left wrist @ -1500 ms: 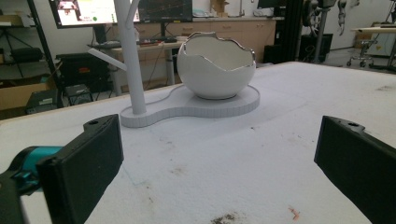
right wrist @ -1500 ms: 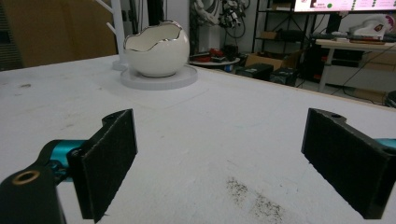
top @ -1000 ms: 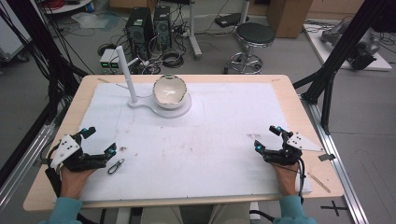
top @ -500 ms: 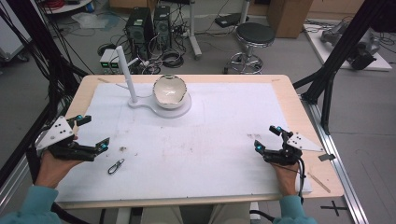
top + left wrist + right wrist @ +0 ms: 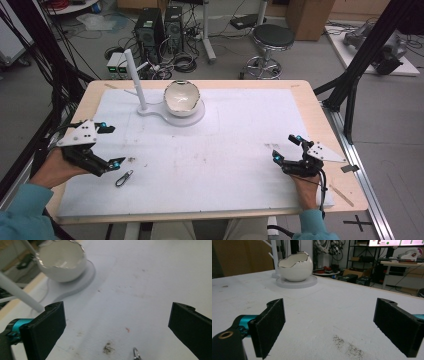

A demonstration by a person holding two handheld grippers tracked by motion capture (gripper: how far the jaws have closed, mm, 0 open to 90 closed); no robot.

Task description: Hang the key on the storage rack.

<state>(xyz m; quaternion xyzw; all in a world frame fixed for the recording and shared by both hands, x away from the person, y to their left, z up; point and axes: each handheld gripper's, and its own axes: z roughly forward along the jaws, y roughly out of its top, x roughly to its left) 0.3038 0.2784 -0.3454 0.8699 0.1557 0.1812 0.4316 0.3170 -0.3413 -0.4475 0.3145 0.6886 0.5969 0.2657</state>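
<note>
Both tongs open; left tongs [image 5: 109, 145] now lifted off clip [image 5: 124, 178].

White egg-shaped bowl [image 5: 182, 97] with jagged silver rim, seated on round white base [image 5: 197, 116] at the far side of a white mat [image 5: 225, 150]. White branched stand [image 5: 135, 77] upright just beside. Beyond the wooden table [image 5: 320, 107]: round stool [image 5: 271, 37], computer towers [image 5: 160, 25], tangled cables.

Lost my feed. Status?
Left tongs open above metal clasp, not touching. Right tongs open, empty. Nothing in the way.
</note>
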